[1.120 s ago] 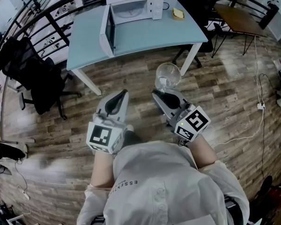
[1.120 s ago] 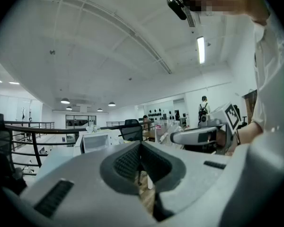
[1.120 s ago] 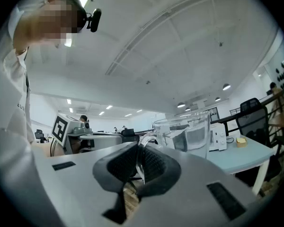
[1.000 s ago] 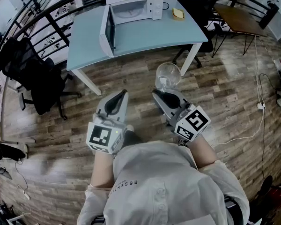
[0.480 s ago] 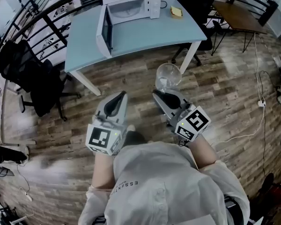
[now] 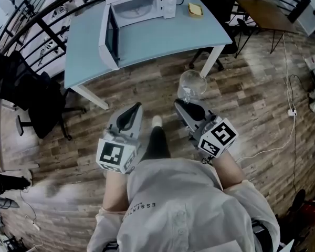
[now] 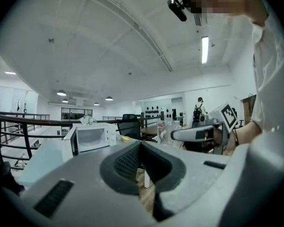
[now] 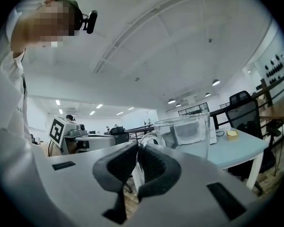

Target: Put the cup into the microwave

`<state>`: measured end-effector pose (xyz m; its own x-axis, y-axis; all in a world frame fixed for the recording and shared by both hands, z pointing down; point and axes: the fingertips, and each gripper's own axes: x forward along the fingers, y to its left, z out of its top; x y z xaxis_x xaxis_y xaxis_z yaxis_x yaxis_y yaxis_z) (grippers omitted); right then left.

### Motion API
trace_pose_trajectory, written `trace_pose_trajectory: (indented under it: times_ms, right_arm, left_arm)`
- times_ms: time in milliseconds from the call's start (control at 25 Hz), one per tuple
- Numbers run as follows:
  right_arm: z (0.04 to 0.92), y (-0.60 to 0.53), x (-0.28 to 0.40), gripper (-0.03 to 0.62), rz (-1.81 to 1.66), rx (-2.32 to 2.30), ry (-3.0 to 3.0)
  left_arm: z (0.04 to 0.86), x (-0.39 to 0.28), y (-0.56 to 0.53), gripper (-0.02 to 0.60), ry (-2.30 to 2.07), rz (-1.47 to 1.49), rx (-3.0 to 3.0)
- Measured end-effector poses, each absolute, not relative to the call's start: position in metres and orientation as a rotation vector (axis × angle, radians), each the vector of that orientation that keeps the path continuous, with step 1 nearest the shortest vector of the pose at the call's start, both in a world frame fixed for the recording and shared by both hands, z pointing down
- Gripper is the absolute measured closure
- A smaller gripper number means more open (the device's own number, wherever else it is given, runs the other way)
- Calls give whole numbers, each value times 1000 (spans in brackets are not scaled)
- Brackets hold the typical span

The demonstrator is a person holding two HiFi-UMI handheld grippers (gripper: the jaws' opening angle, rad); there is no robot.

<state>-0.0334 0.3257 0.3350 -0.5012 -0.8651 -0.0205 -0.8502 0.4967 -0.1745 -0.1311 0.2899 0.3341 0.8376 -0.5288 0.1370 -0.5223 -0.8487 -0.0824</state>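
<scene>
A clear glass cup (image 6: 191, 84) hangs over the wooden floor, short of the table. My right gripper (image 6: 182, 104) is shut on its handle; in the right gripper view the cup (image 8: 185, 134) stands upright just beyond the pads (image 8: 151, 162). My left gripper (image 6: 137, 106) is held beside it, shut with nothing in it, its pads (image 7: 128, 162) together. The white microwave (image 6: 143, 5) stands at the far side of the light blue table (image 6: 168, 35), its door (image 6: 108, 40) swung wide open to the left. It also shows ahead in the left gripper view as the microwave (image 7: 91, 137).
A yellow sponge-like block (image 6: 195, 10) lies right of the microwave. Black office chairs stand left of the table (image 6: 26, 96) and behind it (image 6: 215, 1). A brown side table (image 6: 266, 7) and a floor cable (image 6: 283, 130) are to the right. A railing runs along the back left.
Both grippers and the held cup have been carried toward the table; the table and microwave have slid left and nearer in view. A shoe now shows between the grippers.
</scene>
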Motion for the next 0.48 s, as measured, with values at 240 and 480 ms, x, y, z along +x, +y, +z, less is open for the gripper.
trace_pose_trajectory:
  times_ms: [240,480]
  right_arm:
    - [336,246,-7,566,-216,-1552,2625]
    - [322,141,29,566,-185,-1567,2639]
  left_arm:
    - [337,-95,202,580,799,-220,-3018]
    - [323,-54,100,580,742,-194,-3025]
